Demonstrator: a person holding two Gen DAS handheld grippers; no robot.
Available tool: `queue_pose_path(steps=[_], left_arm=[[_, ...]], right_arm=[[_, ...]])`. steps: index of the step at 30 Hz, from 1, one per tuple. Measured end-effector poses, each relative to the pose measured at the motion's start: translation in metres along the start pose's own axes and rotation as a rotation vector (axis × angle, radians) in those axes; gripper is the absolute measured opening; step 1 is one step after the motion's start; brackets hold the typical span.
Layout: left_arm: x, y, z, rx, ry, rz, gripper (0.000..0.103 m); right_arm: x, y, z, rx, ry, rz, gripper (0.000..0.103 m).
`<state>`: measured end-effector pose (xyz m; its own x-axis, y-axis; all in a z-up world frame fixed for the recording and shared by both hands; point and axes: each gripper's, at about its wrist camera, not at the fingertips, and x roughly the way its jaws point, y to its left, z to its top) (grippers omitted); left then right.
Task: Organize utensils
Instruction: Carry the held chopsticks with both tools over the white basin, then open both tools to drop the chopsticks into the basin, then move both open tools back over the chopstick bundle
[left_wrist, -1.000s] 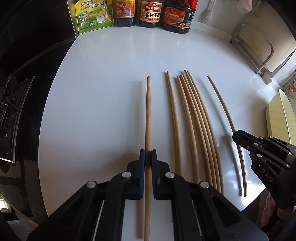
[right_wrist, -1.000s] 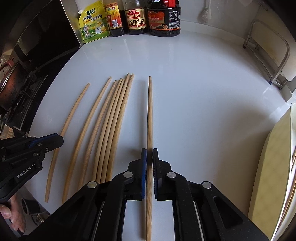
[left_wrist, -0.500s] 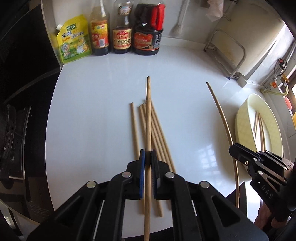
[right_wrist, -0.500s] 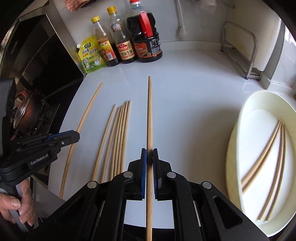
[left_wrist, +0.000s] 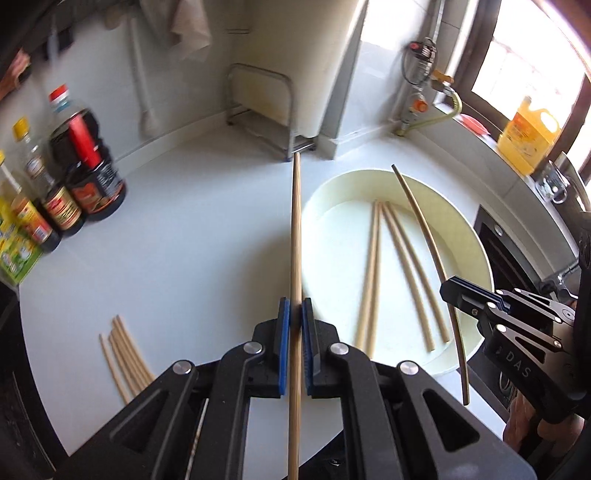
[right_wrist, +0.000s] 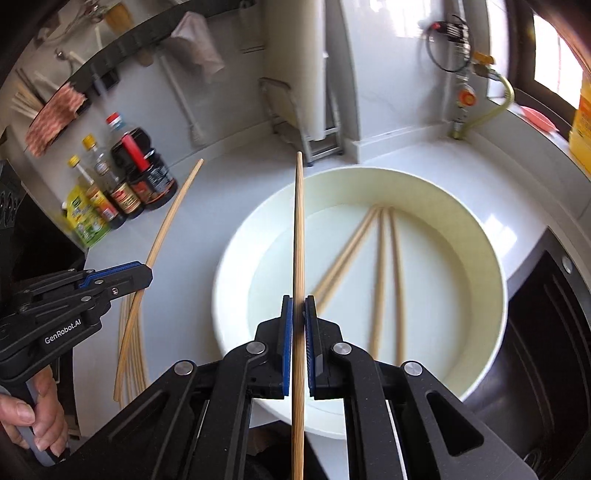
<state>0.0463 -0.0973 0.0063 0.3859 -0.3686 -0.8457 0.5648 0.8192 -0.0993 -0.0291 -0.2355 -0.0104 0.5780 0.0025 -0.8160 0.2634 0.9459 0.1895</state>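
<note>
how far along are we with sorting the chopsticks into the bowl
Partway. Done: three chopsticks already lie in the bowl. In hand: the left tool and right tool each clamp one chopstick, both carried toward the bowl. Left: a small bundle waits on the counter near the bottles.

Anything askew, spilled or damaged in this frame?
Nothing spilled or broken. Only oddity: the chopsticks in the basin lie splayed in a fan, not parallel. Left gripper and right gripper each hold one chopstick.
</note>
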Motion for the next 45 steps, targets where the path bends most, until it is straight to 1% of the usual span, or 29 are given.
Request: queue_pose_path(steps=[5, 8, 13, 16, 23, 30, 32, 33, 34, 35, 36, 45], left_arm=[[0.024, -0.045, 0.027, 0.094, 0.008, -0.058, 0.007], [0.038, -0.064, 0.036, 0.137, 0.017, -0.076, 0.007], [0.063, -0.084, 0.042, 0.181, 0.051, -0.077, 0.007], [0.074, -0.092, 0.045, 0.205, 0.058, -0.063, 0.007], [0.09, -0.093, 0.052, 0.218, 0.077, -0.047, 0.007], [0.096, -0.092, 0.053, 0.211, 0.087, -0.047, 0.007], [0.095, -0.092, 0.053, 0.21, 0.084, -0.045, 0.011], [0.094, -0.092, 0.053, 0.209, 0.081, -0.043, 0.017], [0.093, -0.092, 0.053, 0.208, 0.076, -0.042, 0.024], [0.091, -0.091, 0.053, 0.207, 0.07, -0.041, 0.027], [0.089, -0.091, 0.052, 0.205, 0.065, -0.04, 0.03], [0.07, -0.079, 0.044, 0.195, 0.035, -0.02, 0.031]], right_arm=[[-0.004, -0.048, 0.004, 0.113, -0.013, -0.038, 0.006], [0.0, -0.064, 0.006, 0.15, -0.013, -0.049, 0.006], [0.011, -0.08, 0.008, 0.176, -0.019, -0.048, 0.006], [0.022, -0.085, 0.01, 0.195, -0.009, -0.044, 0.006], [0.041, -0.09, 0.013, 0.207, 0.016, -0.045, 0.006], [0.045, -0.094, 0.015, 0.213, 0.022, -0.065, 0.007], [0.044, -0.096, 0.015, 0.222, 0.016, -0.066, 0.008], [0.042, -0.097, 0.015, 0.226, 0.013, -0.066, 0.014], [0.041, -0.097, 0.015, 0.228, 0.007, -0.068, 0.017], [0.039, -0.097, 0.015, 0.228, -0.001, -0.073, 0.02], [0.038, -0.097, 0.016, 0.226, -0.005, -0.076, 0.02], [0.028, -0.087, 0.012, 0.207, -0.02, -0.079, 0.02]])
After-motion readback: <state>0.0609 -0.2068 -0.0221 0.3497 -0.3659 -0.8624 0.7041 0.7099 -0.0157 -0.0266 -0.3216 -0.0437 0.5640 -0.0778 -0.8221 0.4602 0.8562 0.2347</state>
